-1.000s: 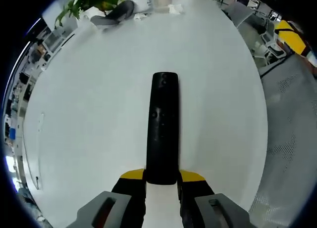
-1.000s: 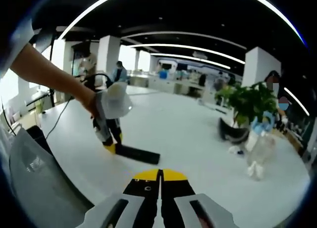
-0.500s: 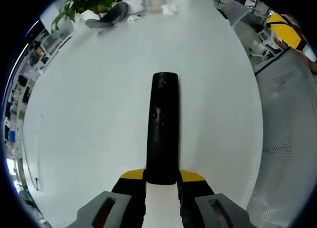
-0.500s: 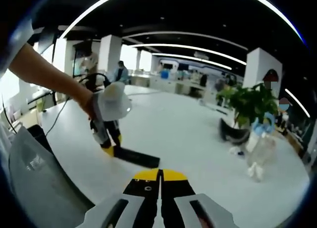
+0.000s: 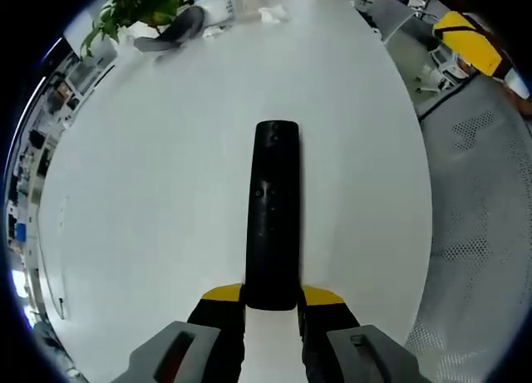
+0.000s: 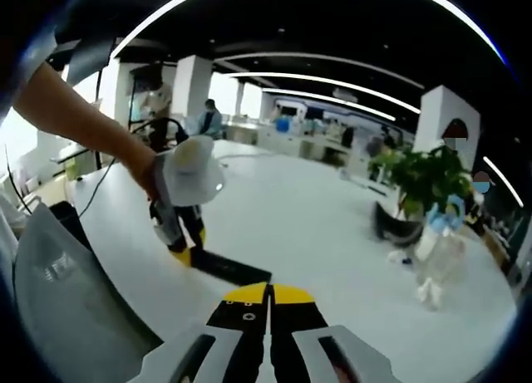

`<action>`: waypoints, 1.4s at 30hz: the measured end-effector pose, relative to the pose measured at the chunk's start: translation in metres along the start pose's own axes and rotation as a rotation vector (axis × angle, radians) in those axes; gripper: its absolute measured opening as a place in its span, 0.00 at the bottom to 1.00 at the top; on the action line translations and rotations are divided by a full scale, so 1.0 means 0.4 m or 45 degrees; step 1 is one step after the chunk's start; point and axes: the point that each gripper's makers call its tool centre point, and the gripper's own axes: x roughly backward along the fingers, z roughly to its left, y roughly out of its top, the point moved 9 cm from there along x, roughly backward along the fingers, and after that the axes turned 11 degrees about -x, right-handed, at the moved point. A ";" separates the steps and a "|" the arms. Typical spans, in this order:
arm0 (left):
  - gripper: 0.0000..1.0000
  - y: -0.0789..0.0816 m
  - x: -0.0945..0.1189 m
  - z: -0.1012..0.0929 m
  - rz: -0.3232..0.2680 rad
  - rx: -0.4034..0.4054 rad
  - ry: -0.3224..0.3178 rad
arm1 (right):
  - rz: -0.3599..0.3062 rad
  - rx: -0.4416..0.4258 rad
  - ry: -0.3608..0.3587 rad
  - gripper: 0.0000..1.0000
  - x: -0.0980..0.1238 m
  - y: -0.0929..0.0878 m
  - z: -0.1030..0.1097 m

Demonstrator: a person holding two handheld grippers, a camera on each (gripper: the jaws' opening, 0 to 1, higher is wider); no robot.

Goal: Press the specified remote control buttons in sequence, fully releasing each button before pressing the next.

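A long black remote control (image 5: 273,213) lies lengthwise over the white table (image 5: 150,192), its near end clamped between my left gripper's (image 5: 271,304) yellow-tipped jaws. In the right gripper view the same remote (image 6: 231,267) shows as a dark bar held by the left gripper (image 6: 179,233) in a person's hand, low over the table. My right gripper (image 6: 268,304) is shut, its jaws pressed together with nothing between them, just right of the remote's far end and apart from it.
A potted plant (image 5: 137,5) with a grey object and a clear bottle stands at the table's far end, also seen as a plant (image 6: 424,179) at the right. A grey mesh chair (image 5: 486,233) is beside the table. People stand far back.
Both views have shifted slightly with the hands. The remote stays clamped in the left gripper and the right gripper stays shut.
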 end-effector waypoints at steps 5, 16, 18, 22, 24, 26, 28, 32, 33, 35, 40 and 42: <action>0.23 0.004 0.000 -0.020 0.003 0.000 0.000 | -0.008 0.007 -0.007 0.00 0.003 0.000 -0.001; 0.23 0.007 0.004 -0.062 0.000 -0.020 -0.005 | -0.037 -0.008 -0.034 0.00 0.007 0.002 -0.011; 0.23 0.008 0.004 -0.071 0.002 -0.019 -0.005 | -0.032 -0.006 -0.033 0.00 0.007 0.002 -0.010; 0.23 0.008 0.005 -0.091 -0.003 -0.014 -0.001 | -0.024 -0.007 -0.020 0.00 0.006 0.002 -0.005; 0.23 0.005 0.006 -0.101 -0.015 -0.017 0.000 | -0.011 -0.008 -0.018 0.00 0.004 0.000 -0.003; 0.23 0.002 0.007 -0.111 -0.035 -0.008 0.006 | 0.001 -0.008 -0.011 0.00 0.002 -0.002 -0.002; 0.23 -0.001 0.007 -0.118 -0.053 0.011 0.012 | 0.010 0.001 -0.004 0.00 0.001 -0.004 0.001; 0.23 -0.003 0.007 -0.130 -0.078 0.043 0.022 | 0.029 0.014 0.001 0.00 -0.003 -0.007 0.005; 0.23 -0.004 0.007 -0.133 -0.081 0.046 0.024 | 0.041 0.008 0.005 0.00 -0.005 -0.007 0.005; 0.23 -0.004 0.007 -0.145 -0.095 0.049 0.028 | 0.111 -0.025 0.035 0.00 -0.010 -0.014 0.009; 0.23 -0.007 0.008 -0.170 -0.134 0.083 0.046 | 0.113 -0.031 0.033 0.00 -0.008 -0.014 0.007; 0.23 -0.009 0.010 -0.176 -0.155 0.100 0.054 | 0.102 -0.054 0.020 0.00 -0.005 -0.013 -0.001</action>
